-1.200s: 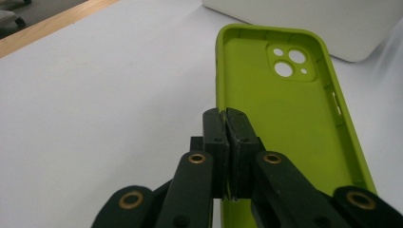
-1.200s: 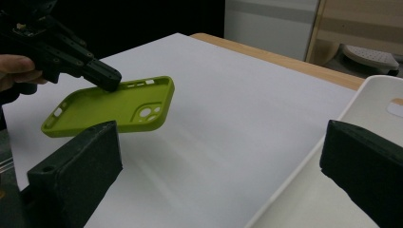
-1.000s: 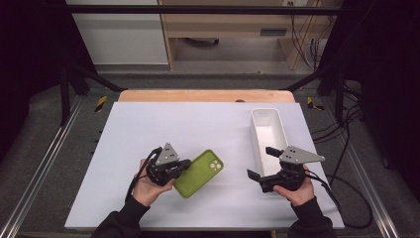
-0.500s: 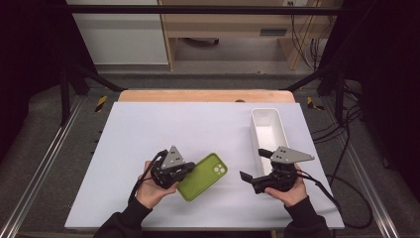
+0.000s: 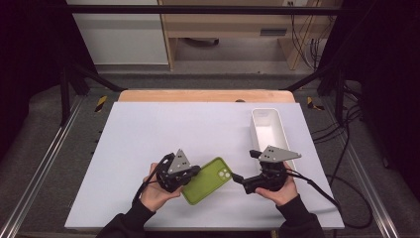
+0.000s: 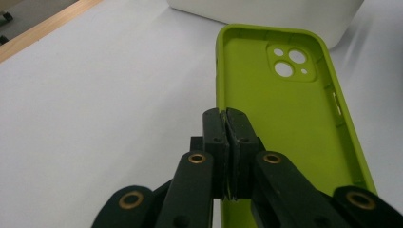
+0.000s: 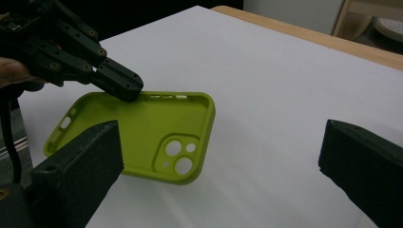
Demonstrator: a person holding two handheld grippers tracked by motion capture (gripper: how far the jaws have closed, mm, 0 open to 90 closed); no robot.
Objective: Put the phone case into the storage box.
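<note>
While the left gripper [image 5: 194, 172] has its jaws pinched tight on one long edge of the green phone case [image 5: 207, 180], the right gripper [image 5: 238, 178] sits just beside the case's camera-hole corner with its jaws spread wide and nothing between them. In the left gripper view [image 6: 227, 124] you can see the two black jaws pressed together right over the case's [image 6: 285, 128] side wall, hollow side up. From the right gripper view the case [image 7: 138, 135] lies ahead, closer to that gripper's [image 7: 218, 156] left jaw, with the other gripper [image 7: 121, 80] clamped on its far edge.

Count-wise: one phone case, one white tray [image 5: 267, 130], two grippers. The tray stands on the right part of the white table [image 5: 163, 129], behind the right gripper and apart from the case.

Both hands come in from the bottom edge of the high view in dark sleeves. The left hand [image 5: 156, 191] wraps around its gripper and points it toward the right and a bit forward; the right hand [image 5: 277, 191] cups its gripper from below and points it left, toward the case. The case is near the front middle of the table, tilted diagonally, between the two grippers.
</note>
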